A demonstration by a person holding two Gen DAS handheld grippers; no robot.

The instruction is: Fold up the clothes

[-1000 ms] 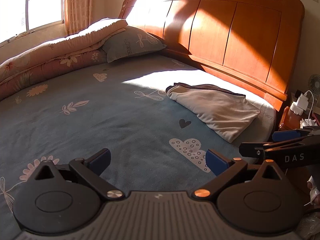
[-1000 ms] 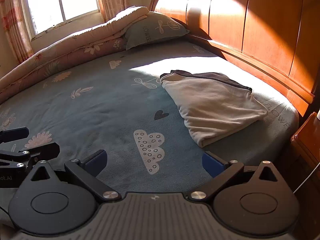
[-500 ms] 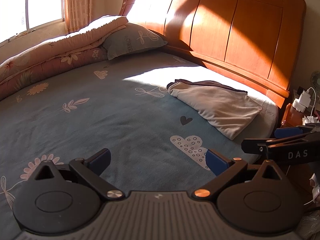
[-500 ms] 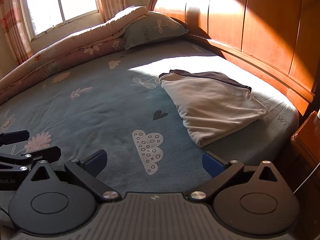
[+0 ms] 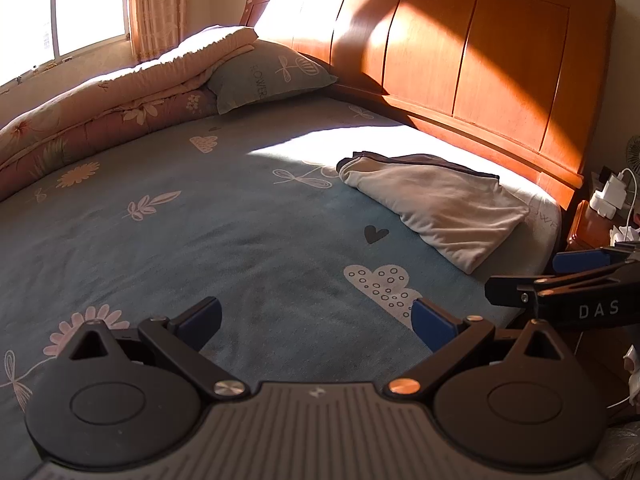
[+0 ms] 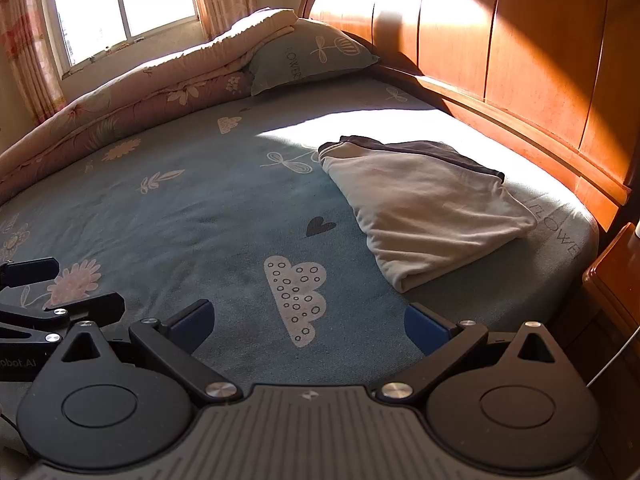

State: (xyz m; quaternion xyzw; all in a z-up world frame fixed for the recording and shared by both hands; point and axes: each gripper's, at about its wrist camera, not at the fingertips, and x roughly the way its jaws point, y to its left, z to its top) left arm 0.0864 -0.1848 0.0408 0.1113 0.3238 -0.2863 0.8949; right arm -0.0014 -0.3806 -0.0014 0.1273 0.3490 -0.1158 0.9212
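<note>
Both grippers idle over bed, nothing held.
L gripper [image 5: 316,316] & R gripper [image 6: 308,318]: jaws wide, empty, w/ blue sheet [image 6: 208,216] below. Folded beige garment [image 6: 424,204] lies flat on sheet close to wooden headboard [image 6: 532,48], well apart from both grippers; pillow [image 6: 308,54] further along headboard, rolled quilt [image 6: 132,96] beside it.

Bed [image 5: 200,240] with blue patterned sheet, wooden headboard [image 5: 460,60], pillow [image 5: 272,76] beside rolled quilt [image 5: 120,104] under window [image 6: 120,4], chargers [image 5: 610,196] on nightstand [image 5: 592,228].
</note>
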